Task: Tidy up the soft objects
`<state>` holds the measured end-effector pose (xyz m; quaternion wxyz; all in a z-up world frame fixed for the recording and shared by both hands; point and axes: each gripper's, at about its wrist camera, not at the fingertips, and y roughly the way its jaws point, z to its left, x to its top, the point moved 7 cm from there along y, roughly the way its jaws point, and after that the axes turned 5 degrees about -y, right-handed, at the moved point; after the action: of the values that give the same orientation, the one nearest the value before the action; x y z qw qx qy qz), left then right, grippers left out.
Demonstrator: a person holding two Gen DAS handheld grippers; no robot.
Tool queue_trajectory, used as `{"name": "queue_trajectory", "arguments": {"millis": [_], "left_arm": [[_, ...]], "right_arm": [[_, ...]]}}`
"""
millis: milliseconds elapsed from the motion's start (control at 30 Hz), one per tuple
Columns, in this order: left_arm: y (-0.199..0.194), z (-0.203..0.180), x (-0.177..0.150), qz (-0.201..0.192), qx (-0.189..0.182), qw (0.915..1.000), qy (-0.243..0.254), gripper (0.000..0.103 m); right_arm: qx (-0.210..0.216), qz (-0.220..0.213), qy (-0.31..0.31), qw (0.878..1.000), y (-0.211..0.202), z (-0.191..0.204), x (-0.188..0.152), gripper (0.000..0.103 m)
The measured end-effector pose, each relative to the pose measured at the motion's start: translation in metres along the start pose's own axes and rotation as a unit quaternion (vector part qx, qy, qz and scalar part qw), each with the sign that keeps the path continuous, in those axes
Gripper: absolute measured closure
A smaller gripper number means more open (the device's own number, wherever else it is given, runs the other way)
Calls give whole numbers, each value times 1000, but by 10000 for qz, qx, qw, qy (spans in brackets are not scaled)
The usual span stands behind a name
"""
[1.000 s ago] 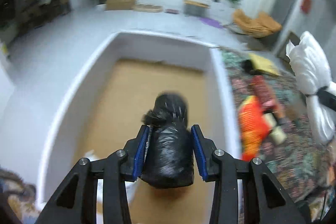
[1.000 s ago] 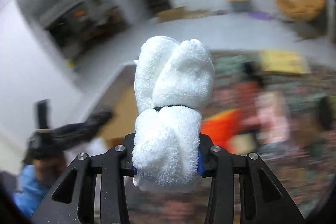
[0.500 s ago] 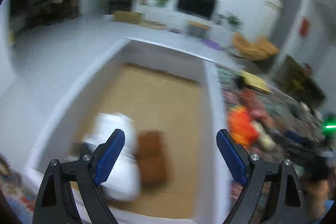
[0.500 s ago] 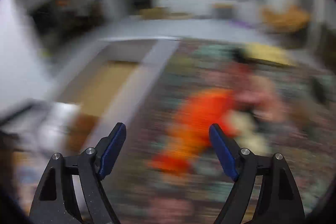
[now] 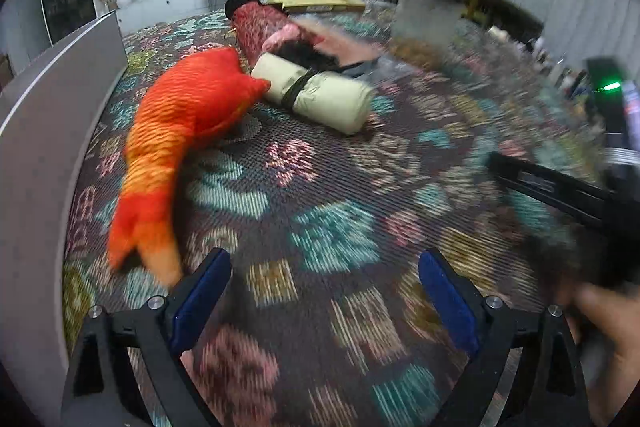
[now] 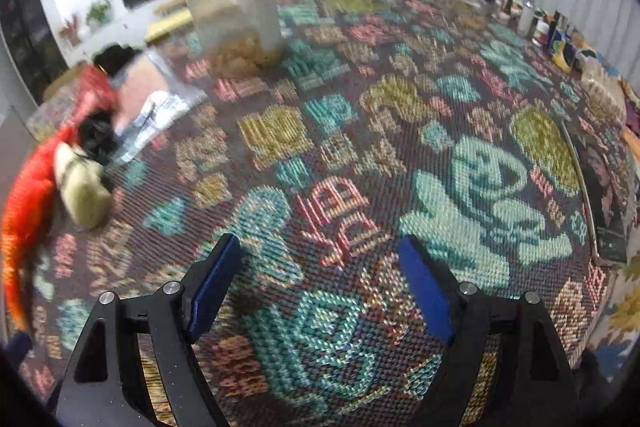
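Orange plush fish (image 5: 180,131) sprawls long across the woven patterned rug (image 5: 340,211), its tail fin near the left gripper (image 5: 324,291), its head end touching a pale cream fabric roll tied with a dark band (image 5: 316,95). That left gripper is empty, blue pads (image 5: 200,303) spread wide and still opening, nothing but rug between them. Behind the cream roll lies a red patterned fabric bundle (image 5: 260,27), with something pink and something black tangled just beside it; the blur makes those hard to name. A grey wall of a box or bin (image 5: 44,131) runs down the left edge, right beside the fish. At the far right of the left view, a blurred hand (image 5: 604,339) and a dark device with a green light (image 5: 608,87).

Over on the right wrist view, the right gripper (image 6: 320,279) is also empty, jaws apart and opening, blue pads (image 6: 424,291) framing bare rug with teal and red motifs. The same orange fish (image 6: 28,211) and cream roll (image 6: 82,183) sit far off at the left edge, well apart from this gripper. A translucent, blurred container (image 6: 236,15) stands on the rug farther back. Small bottles and jars (image 6: 540,23) line the right rim.
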<state>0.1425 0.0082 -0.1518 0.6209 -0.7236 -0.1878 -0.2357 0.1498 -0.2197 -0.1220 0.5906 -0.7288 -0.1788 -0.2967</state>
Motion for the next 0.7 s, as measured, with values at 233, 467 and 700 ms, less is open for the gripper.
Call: {"name": "queue_trajectory", "arguments": {"millis": [233,467,700], "left_arm": [[12,9,2,-154,199,9996,129,4],[16,6,2,-143,222,9995,145,2],[14,6,2,-149,216,9996,138,2]], "right_arm": [[-6,-60,57,10000,-13,6,-6,11],[-19,-64,72,10000,-11,5,-8,10],[-14,-64,71,10000,-12,5,-8,10]]}}
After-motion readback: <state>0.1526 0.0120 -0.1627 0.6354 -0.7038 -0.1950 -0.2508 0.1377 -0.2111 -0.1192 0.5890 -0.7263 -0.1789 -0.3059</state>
